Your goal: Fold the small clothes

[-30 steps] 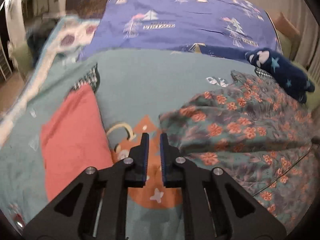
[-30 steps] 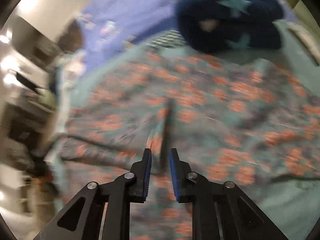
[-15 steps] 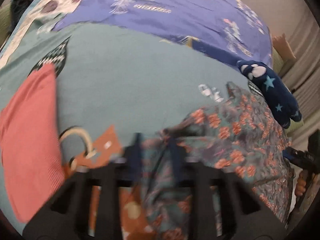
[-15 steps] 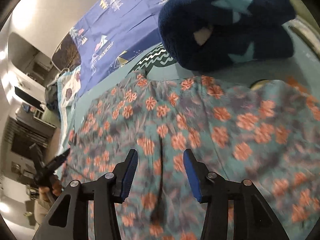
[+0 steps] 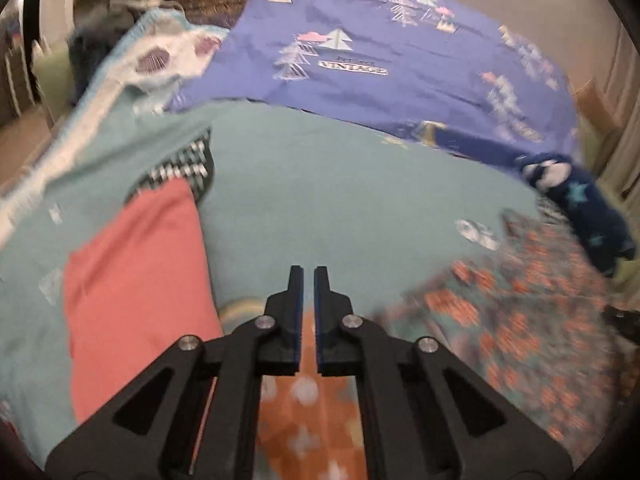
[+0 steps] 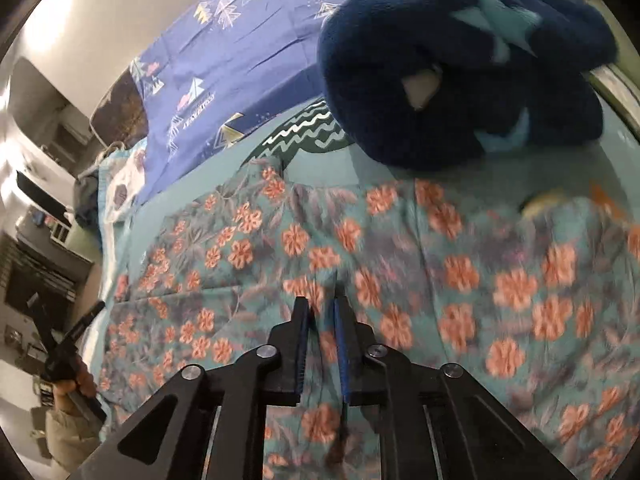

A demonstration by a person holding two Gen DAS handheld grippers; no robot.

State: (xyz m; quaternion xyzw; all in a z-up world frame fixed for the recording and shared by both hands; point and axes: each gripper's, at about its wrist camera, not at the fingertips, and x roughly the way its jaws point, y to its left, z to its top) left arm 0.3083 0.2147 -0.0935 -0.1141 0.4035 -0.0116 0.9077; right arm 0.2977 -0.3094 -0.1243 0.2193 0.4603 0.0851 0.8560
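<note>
— What has been moved since the earlier frames?
— The left tongs (image 5: 305, 280) have been drawn off the teal floral-print cotton garment (image 5: 520, 328), which a half second ago was bunched between their pads; now they are seen over bare teal bedspread (image 5: 340, 184), jaws opening by a narrow gap, nothing between them.

— And the right tongs (image 6: 321, 312)?
— They are closing, and a raised fold of the floral garment (image 6: 360, 248) appears to be pinched between the blue pads, though blur leaves that uncertain.

— Where is the garment laid?
— Spread on the bed, just below a dark navy star-patterned fleece bundle (image 6: 460, 72), well apart from a folded salmon-pink cloth (image 5: 132, 292).
</note>
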